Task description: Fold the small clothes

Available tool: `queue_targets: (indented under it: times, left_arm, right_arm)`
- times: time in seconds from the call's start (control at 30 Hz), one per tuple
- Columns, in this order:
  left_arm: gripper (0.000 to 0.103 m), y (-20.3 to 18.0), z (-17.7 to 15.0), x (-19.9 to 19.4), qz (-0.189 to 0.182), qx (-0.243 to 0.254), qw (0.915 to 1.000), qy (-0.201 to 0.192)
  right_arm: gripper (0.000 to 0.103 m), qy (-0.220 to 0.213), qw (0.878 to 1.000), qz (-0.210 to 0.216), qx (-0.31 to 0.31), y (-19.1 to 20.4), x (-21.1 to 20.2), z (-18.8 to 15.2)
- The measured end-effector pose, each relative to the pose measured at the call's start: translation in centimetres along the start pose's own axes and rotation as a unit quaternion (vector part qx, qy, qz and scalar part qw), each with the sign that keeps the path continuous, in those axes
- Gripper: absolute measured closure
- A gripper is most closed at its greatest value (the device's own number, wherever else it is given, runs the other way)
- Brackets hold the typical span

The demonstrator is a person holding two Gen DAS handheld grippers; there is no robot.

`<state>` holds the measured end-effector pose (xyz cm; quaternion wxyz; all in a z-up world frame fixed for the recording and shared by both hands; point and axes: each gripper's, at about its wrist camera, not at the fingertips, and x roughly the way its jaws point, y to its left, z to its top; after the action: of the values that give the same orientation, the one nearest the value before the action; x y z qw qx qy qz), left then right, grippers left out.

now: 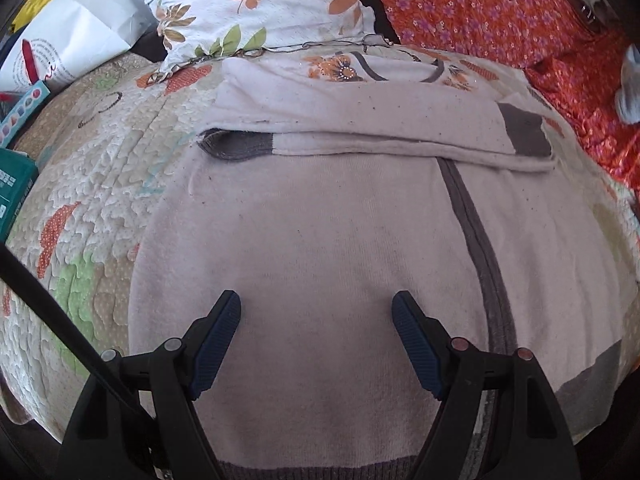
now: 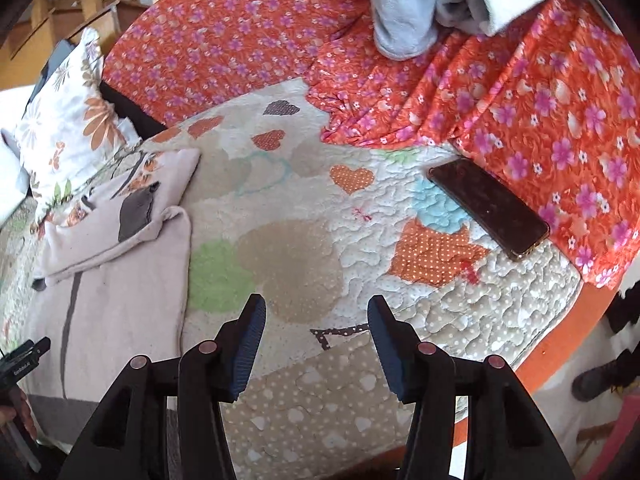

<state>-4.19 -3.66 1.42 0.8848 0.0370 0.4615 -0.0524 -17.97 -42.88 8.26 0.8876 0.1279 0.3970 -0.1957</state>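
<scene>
While the left gripper is hovering with released jaws over the pale sweater on the bed, probably choosing a fold point, the right gripper is waiting empty beside it; only its view is showing the phone farther off.

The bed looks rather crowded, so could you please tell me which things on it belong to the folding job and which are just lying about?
Belongs to the job:
- pale sweater, sleeves folded across
- left tool, open above it
- right tool, open over the quilt

Just lying about:
- phone
- floral pillow
- orange flowered sheet
- grey-blue fleece
- white bag
</scene>
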Motion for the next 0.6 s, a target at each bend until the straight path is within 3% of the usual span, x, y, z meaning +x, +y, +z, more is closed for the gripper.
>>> queue_targets:
  times: [0.37, 0.53, 0.6]
  left_arm:
    - [0.017, 0.0, -0.1, 0.5, -0.003, 0.000, 1.0000, 0.003]
    - [0.013, 0.2, -0.1, 0.7, 0.004, -0.001, 1.0000, 0.002]
    - [0.006, 0.5, -0.1, 0.9, 0.003, -0.008, 0.9999, 0.008]
  right_arm:
    - [0.044, 0.016, 1.000, 0.007, 0.002, 0.0, 0.9, 0.1]
    - [0.042, 0.045, 0.999, -0.019, -0.004, 0.1, 2.0, 0.0]
    - [0.042, 0.050, 0.999, -0.020, -0.011, 0.5, 2.2, 0.0]
